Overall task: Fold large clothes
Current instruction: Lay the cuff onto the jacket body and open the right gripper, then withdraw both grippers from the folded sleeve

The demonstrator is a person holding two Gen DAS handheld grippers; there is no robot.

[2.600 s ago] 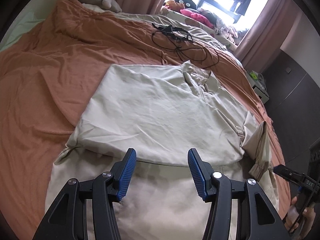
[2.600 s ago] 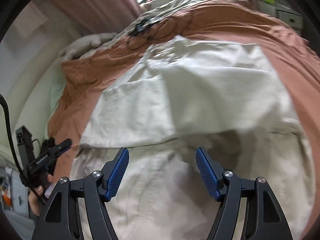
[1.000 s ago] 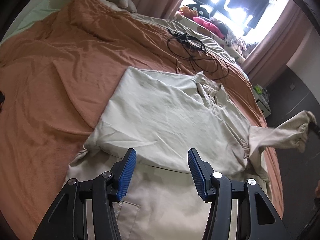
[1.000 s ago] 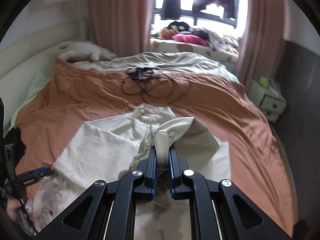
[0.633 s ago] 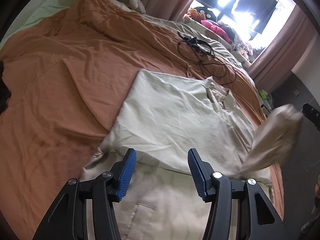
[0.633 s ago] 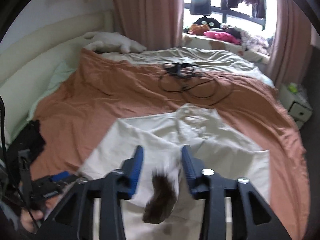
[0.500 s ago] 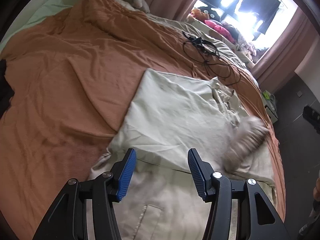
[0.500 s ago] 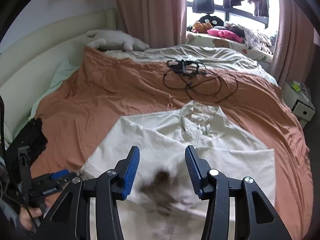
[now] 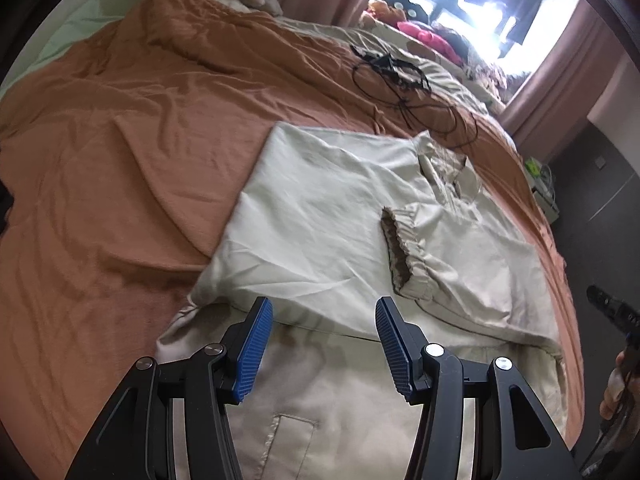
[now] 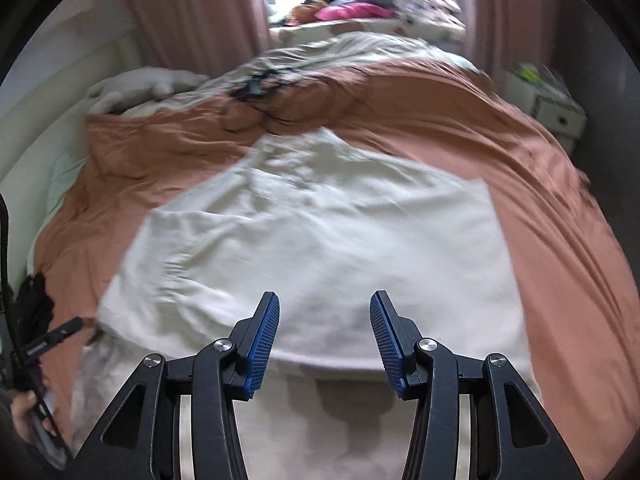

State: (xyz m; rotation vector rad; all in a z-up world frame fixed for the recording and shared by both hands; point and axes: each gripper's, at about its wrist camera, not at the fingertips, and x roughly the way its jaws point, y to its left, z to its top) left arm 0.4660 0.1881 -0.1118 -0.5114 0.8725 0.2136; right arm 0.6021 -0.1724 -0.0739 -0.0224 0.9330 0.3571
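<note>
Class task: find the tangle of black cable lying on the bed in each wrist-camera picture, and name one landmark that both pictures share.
Left wrist view: the black cable lies upper right of centre, on the orange bedspread beyond the beige jacket.
Right wrist view: the black cable lies upper left of centre, blurred, beyond the jacket.
Shared landmark: the pink cloth by the window.

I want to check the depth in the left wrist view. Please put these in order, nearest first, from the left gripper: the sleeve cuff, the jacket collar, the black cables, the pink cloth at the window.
1. Sleeve cuff, right of centre on the folded jacket, nearest to the left gripper.
2. Jacket collar, further up.
3. Black cables, on the bedspread behind.
4. Pink cloth, by the window, farthest.
</note>
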